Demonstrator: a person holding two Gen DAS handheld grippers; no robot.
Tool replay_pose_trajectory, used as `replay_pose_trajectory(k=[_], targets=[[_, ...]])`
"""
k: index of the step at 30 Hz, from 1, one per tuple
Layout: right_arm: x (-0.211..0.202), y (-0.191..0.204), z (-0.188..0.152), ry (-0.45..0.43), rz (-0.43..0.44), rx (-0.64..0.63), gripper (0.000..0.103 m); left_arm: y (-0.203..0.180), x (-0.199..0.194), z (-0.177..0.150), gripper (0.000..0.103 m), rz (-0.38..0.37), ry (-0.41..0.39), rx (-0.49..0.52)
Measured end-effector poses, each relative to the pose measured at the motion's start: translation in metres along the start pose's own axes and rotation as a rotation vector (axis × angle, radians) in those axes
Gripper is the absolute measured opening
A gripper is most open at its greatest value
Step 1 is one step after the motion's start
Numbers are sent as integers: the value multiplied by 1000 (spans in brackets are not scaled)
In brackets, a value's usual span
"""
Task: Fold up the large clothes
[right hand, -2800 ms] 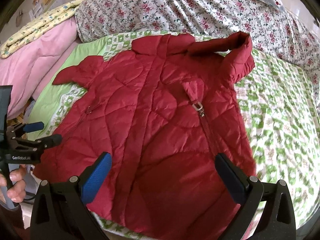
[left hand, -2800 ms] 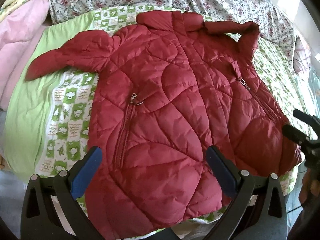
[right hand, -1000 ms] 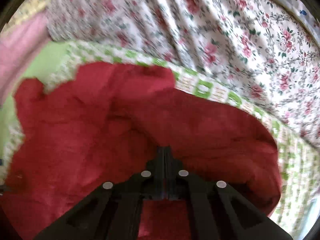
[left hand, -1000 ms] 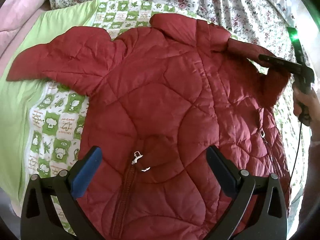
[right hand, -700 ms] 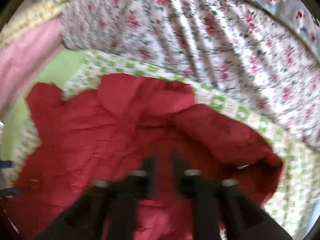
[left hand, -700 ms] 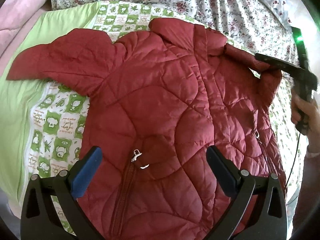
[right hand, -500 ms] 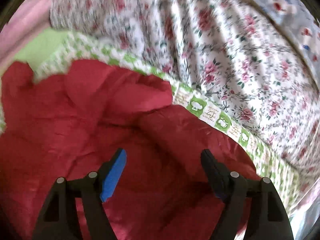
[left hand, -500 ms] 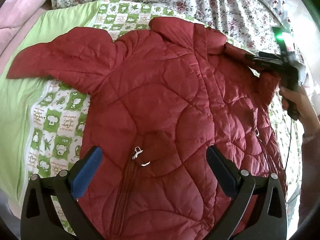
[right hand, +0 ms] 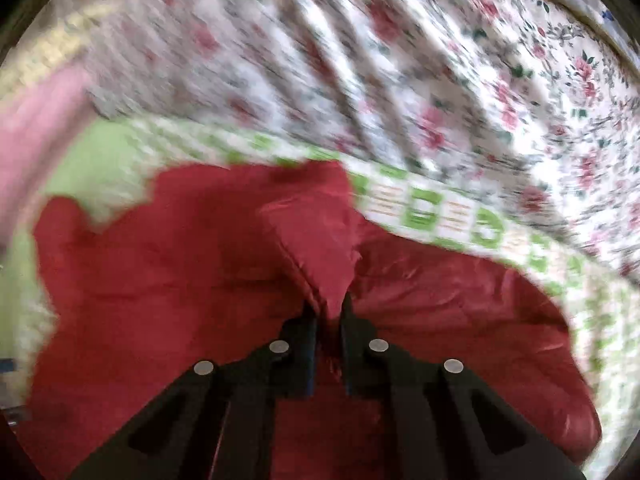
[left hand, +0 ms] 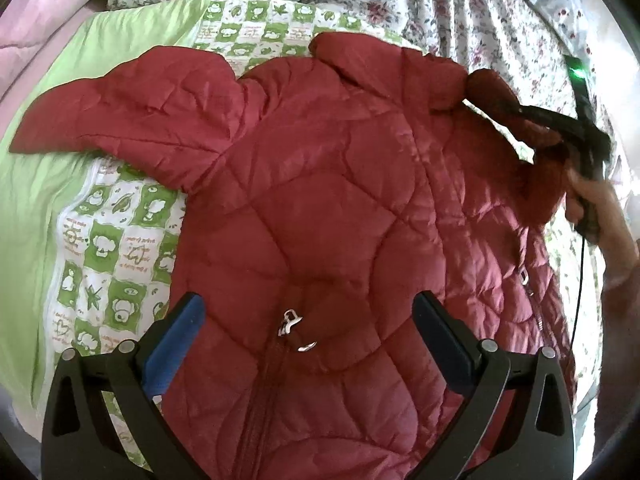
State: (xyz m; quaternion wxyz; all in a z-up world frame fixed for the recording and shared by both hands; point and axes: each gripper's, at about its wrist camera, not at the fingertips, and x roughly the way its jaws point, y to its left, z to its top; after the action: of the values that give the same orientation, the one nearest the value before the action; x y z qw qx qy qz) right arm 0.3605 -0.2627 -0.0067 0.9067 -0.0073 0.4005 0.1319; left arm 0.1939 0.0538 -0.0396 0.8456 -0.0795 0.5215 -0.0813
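The right tongs are pinching the red coat by its sleeve; next, carrying it across. The left tongs are hanging wide open, holding nothing.

- left gripper: black frame, blue finger pads, silver screws
- right gripper: black, 4 silver screws, green LED, thin black cable
- bare-skinned hand

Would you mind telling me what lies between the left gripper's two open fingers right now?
In the left wrist view, the left gripper frames the red jacket front; a metal zipper pull lies there, ungripped.
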Motion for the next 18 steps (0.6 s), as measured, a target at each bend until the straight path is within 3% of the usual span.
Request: replay_pose_trajectory(k=[6,13,16,18], targets=[[-41,72,-13,-105,258,-13,8,9,-12,0,103,-56,-19,-21],[-3,152,-37,20,396,-80,8,40,-19,4,103,-132,-22,-95],[19,168,-48,80,453,-82,17,48,-20,12,103,-150,-15,-112],[24,171,-59,116,465,-88,32,51,-18,18,103,-174,-5,-117]])
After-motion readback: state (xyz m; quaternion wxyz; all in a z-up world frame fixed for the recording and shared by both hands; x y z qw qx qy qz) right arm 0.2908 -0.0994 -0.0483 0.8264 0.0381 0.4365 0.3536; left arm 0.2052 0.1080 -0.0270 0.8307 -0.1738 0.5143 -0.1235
